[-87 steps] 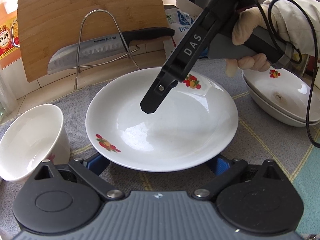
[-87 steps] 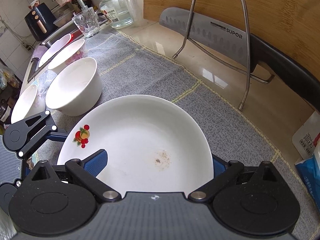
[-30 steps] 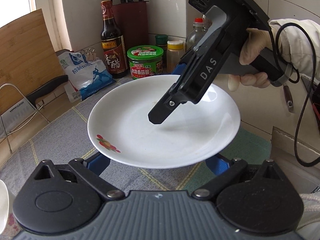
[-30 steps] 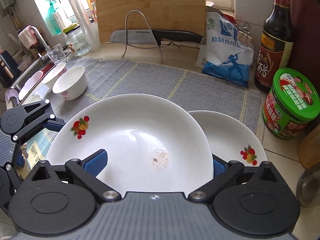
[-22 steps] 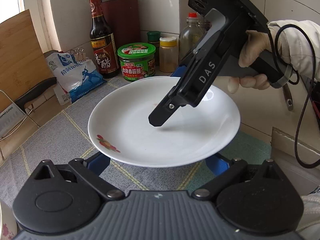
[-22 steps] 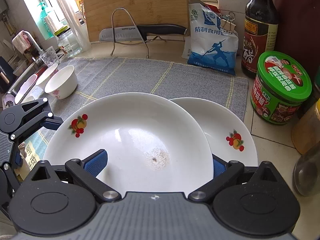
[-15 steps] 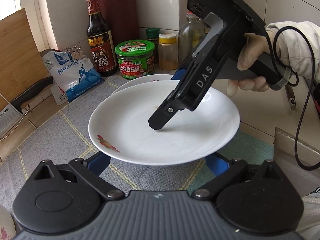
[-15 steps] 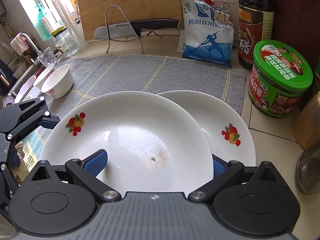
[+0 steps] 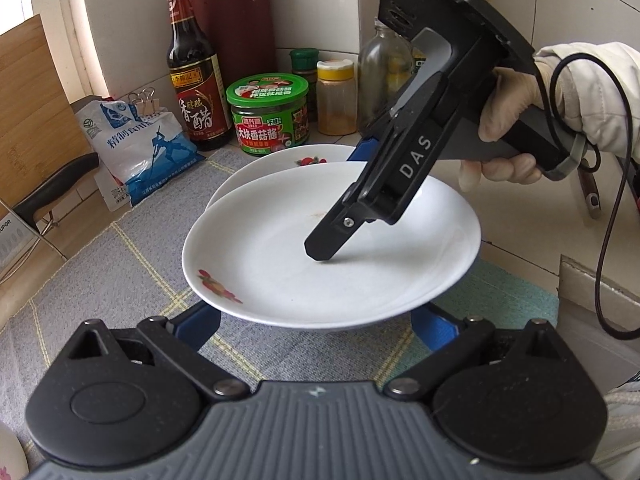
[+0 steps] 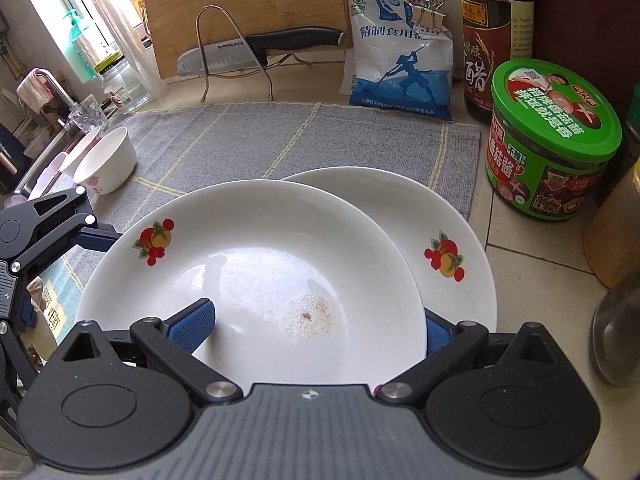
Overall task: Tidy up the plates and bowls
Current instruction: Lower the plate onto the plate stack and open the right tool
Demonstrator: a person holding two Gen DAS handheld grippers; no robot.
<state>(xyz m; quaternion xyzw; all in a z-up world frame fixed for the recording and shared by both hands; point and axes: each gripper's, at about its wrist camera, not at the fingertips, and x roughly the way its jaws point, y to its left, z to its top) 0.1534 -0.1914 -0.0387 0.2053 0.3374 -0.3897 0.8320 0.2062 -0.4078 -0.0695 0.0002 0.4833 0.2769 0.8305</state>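
Clamps the plate (image 10: 248,264) in the right gripper (image 10: 316,328): one pad inside the well, the other outside the rim. Holds it a little tilted, low over a second plate (image 10: 448,232), covering much of it; cannot tell whether touching. Shows a brownish stain in the held plate's well and fruit prints on both. Sets the second plate on the mat (image 10: 304,136) at its corner, near a green jar (image 10: 548,140). Spreads the left gripper (image 9: 316,322) wide below the plate's near rim, pads released, grasping nothing. Places a bowl (image 10: 106,164) at the mat's far edge, well apart.
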